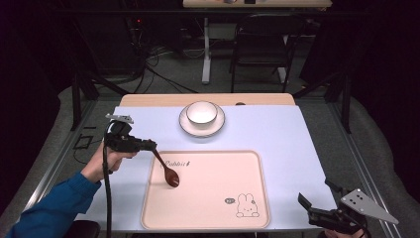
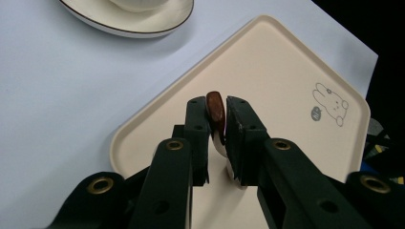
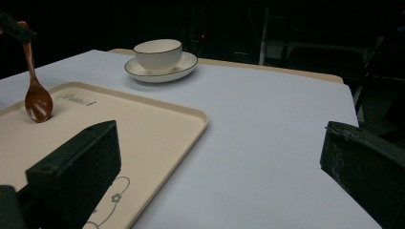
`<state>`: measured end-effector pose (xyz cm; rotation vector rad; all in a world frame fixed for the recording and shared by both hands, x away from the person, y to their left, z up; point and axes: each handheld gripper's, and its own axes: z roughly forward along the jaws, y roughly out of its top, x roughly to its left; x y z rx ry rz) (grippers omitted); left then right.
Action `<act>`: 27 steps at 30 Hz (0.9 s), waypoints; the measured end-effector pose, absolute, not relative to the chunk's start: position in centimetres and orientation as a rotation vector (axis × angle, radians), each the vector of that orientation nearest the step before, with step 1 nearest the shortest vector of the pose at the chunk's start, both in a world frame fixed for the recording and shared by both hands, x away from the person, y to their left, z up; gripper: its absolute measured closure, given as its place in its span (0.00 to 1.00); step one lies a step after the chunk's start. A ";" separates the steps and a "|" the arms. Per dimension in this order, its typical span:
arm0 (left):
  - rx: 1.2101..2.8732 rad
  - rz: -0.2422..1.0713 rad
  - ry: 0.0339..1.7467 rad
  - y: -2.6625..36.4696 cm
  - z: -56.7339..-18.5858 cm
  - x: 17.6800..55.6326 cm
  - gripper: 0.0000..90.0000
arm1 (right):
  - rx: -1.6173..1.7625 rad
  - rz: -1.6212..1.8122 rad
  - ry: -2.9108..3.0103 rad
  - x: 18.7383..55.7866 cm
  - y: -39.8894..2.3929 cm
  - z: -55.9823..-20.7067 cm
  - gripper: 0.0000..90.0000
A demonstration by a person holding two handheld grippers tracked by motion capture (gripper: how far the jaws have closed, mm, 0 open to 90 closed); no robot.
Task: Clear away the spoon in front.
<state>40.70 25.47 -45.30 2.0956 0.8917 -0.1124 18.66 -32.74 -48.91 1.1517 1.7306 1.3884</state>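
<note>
A cream tray point(image 1: 213, 198) with a rabbit drawing point(image 1: 246, 205) at its near right corner is laid on the pale blue worktop point(image 1: 277, 134). Beyond the tray, near the far edge, a white bowl point(image 1: 201, 112) is set on a saucer point(image 1: 185, 126), well apart from the tray. A dark chair point(image 1: 260, 44) is seen on the floor behind the worktop. The stretch of tray around the spoon is bare.

The brown wooden spoon point(image 1: 168, 171) is held by its handle end in the left claw point(image 1: 151, 146), whose jaws are closed tight on the handle, as seen in the left gripper view point(image 2: 216, 112). The spoon is tilted, its bowl end lowered onto the left part of the tray, touching or just above the surface; which cannot be told.

The right claw point(image 1: 317, 210) is held at the near right corner of the worktop, jaws spread wide with nothing between them.
</note>
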 end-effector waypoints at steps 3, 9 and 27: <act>2.086 -0.088 0.901 25.2 -45.8 41.1 0.87 | 1.150 1.387 1.731 18.7 -32.7 -48.9 0.00; 2.038 -0.082 0.909 24.8 -46.8 41.6 0.86 | 1.151 1.388 1.730 18.7 -32.8 -48.9 0.00; 2.025 -0.102 0.930 24.0 -49.4 42.0 0.81 | 1.150 1.385 1.733 18.7 -32.7 -48.9 0.00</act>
